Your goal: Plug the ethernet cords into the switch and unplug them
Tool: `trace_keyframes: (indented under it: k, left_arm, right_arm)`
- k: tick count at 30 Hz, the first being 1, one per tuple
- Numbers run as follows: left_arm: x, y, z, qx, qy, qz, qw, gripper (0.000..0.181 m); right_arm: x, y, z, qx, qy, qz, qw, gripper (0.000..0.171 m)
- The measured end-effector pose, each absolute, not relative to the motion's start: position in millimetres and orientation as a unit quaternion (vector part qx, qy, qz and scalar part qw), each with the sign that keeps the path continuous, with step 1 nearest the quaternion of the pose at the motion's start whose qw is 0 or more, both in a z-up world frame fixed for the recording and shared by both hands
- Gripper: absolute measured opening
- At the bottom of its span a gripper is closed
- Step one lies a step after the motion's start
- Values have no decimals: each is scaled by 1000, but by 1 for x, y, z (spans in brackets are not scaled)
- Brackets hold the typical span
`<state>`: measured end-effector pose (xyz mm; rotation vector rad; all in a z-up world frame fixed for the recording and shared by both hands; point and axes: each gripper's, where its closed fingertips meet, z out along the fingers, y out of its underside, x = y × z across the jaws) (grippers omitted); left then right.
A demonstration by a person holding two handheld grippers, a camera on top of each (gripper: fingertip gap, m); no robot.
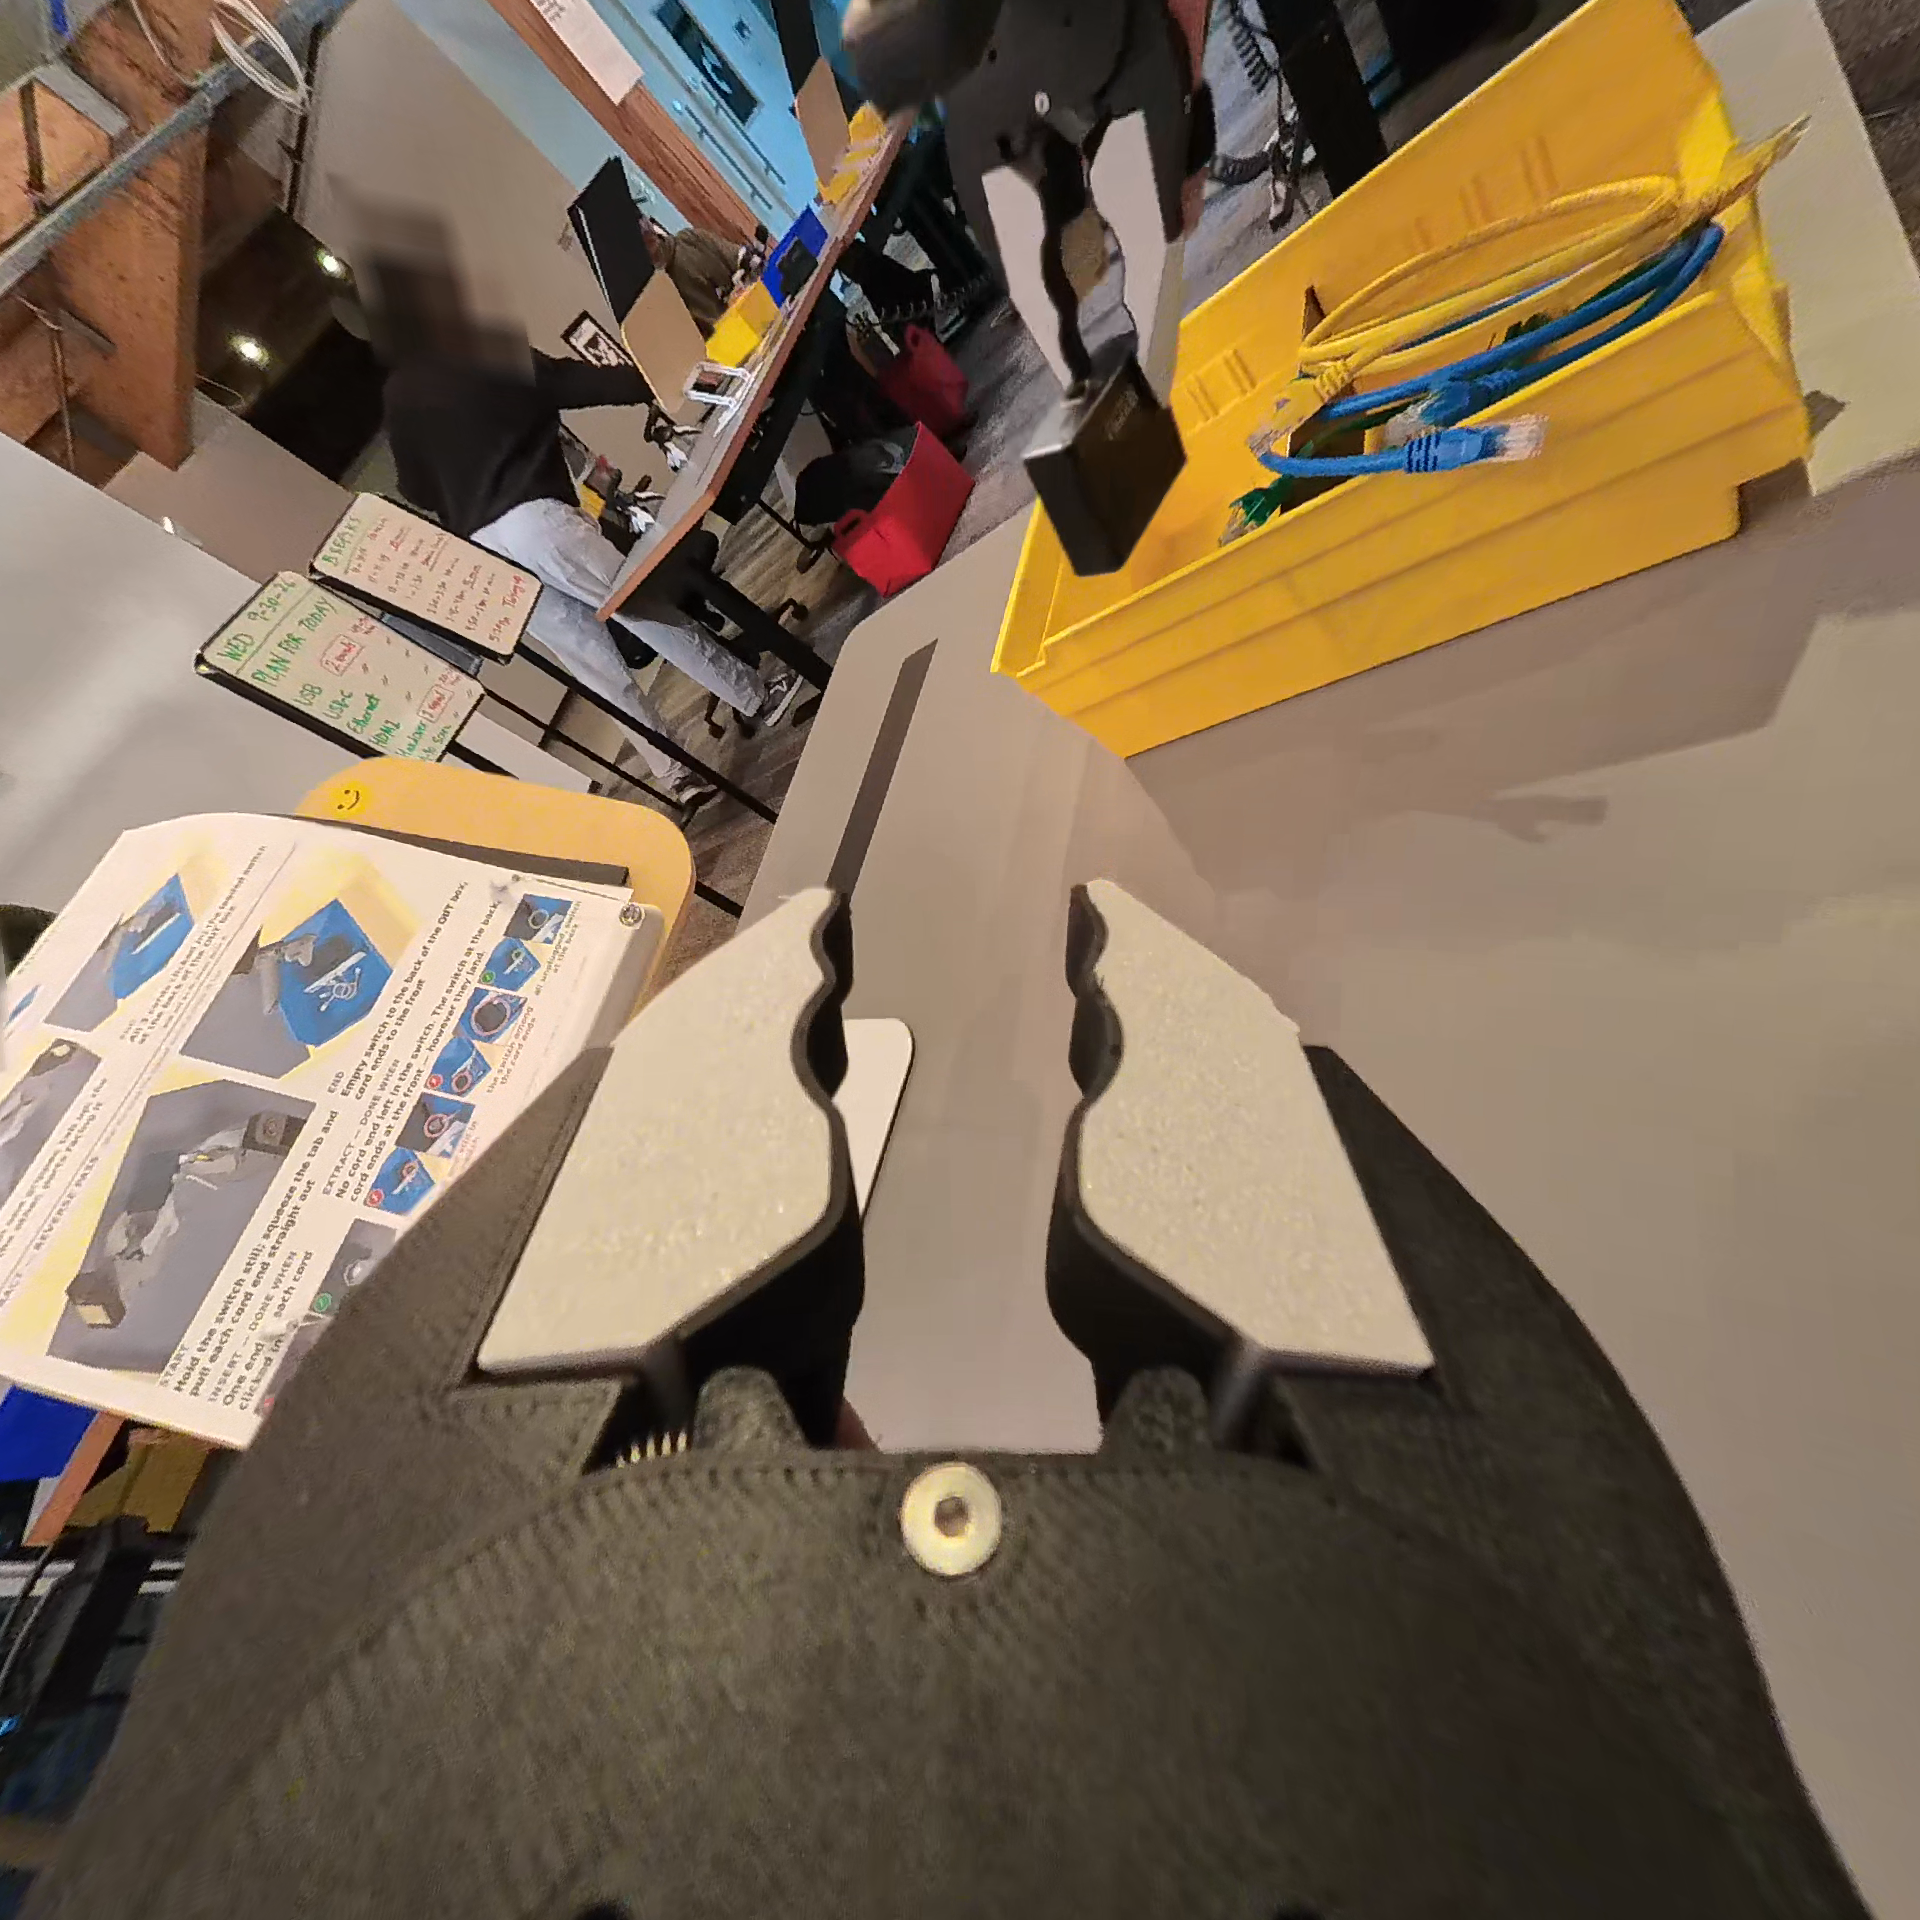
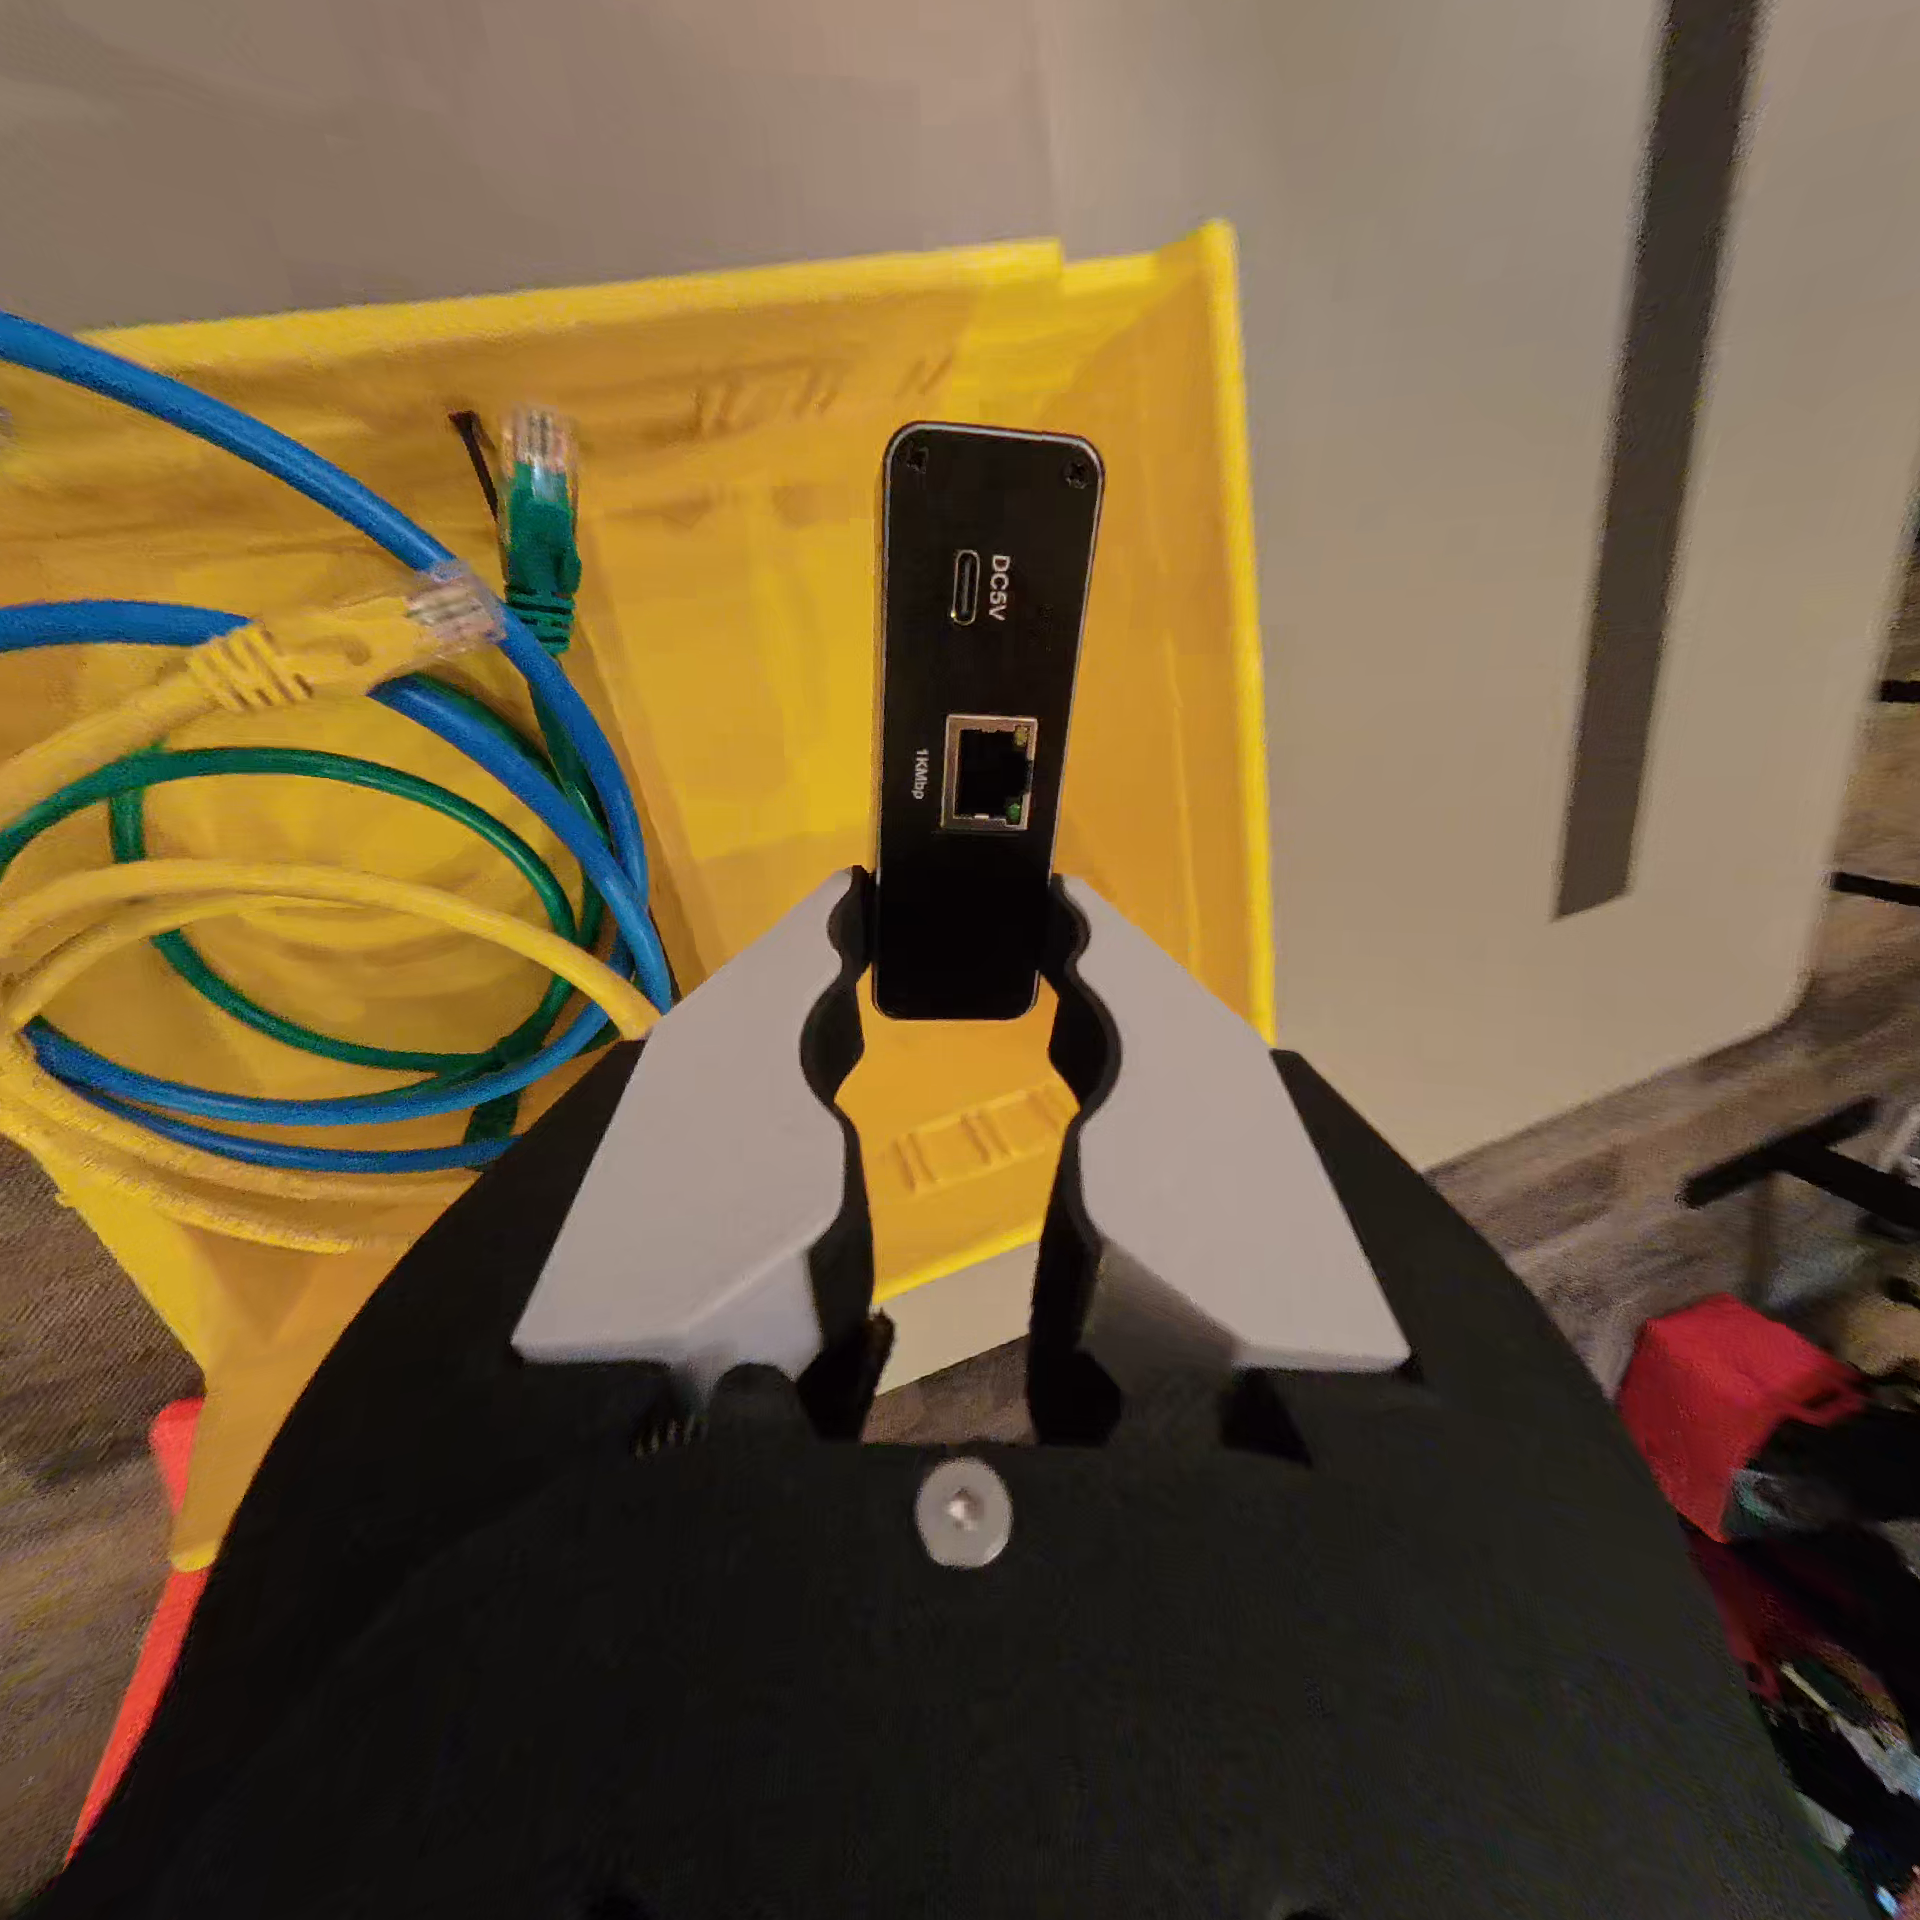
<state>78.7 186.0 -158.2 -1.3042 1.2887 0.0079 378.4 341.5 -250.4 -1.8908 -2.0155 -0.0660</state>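
My right gripper (image 2: 961, 914) is shut on the black ethernet switch (image 2: 987, 665) and holds it in the air above the yellow bin (image 2: 1164, 727), its port end facing the camera. In the left wrist view the switch (image 1: 1107, 468) hangs from the right gripper (image 1: 1117, 358) over the bin (image 1: 1351, 623). Blue (image 2: 582, 727), green (image 2: 540, 540) and yellow (image 2: 260, 665) ethernet cords lie coiled in the bin, all unplugged; they also show in the left wrist view (image 1: 1455, 416). My left gripper (image 1: 956, 935) is open and empty over the grey table (image 1: 1507, 1039), well short of the bin.
A printed instruction sheet (image 1: 260, 1091) on a clipboard stands at the left by a yellow chair (image 1: 520, 821). Whiteboards (image 1: 343, 665), other desks and a seated person are beyond the table edge. Red bags (image 1: 904, 509) sit on the floor. Across from one pair of fingers to the other is roughly 35 cm.
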Motion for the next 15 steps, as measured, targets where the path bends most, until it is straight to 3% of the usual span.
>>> trace_keyframes:
  k: [10,15]
  left_arm:
    - [66,198,-168,-578,555,8,599,37]
    - [63,203,-176,-586,554,4,591,37]
  right_arm:
    - [383,327,-320,-686,-723,75,-2,29]
    - [384,329,-336,-685,-720,100,-49,29]
